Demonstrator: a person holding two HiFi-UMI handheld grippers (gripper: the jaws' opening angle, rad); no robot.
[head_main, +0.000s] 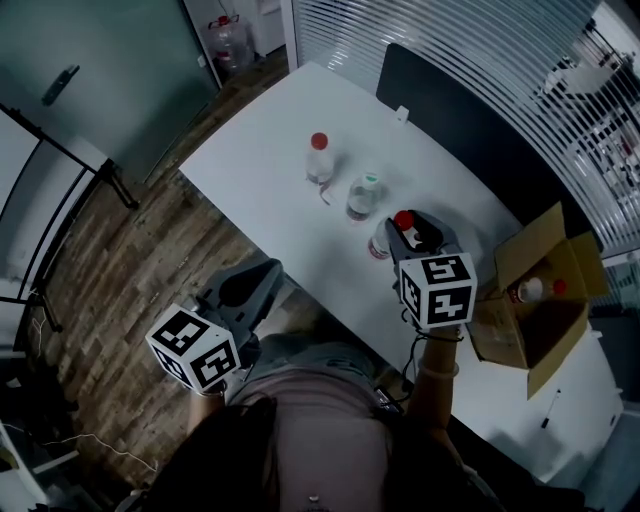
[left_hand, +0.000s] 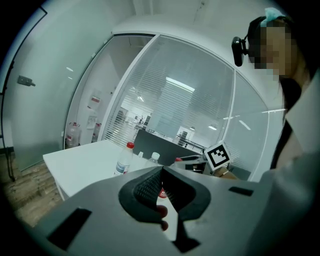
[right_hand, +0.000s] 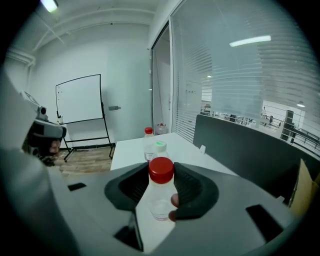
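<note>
- Right claw (right_hand: 160, 190) clamps red-capped bottle (right_hand: 161, 171), centre frame; grasp step judged in hand.
- Left claw (left_hand: 161, 182) closed, empty.
- Next move likely calls for upright lift off bench (head_main: 250, 160).

- White desk (head_main: 260, 170) runs slantwise, far corner to near right.
- Far red-capped bottle (head_main: 319, 158) stands upright mid-desk, green-capped bottle (head_main: 364, 196) near it.
- Near red-capped bottle (head_main: 380, 243) is upright by the front edge.
- Open cardboard box (head_main: 495, 330) sits towards the right end.

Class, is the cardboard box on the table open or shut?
Open: the cardboard box has its flaps spread, and bottle tops show inside it.
</note>
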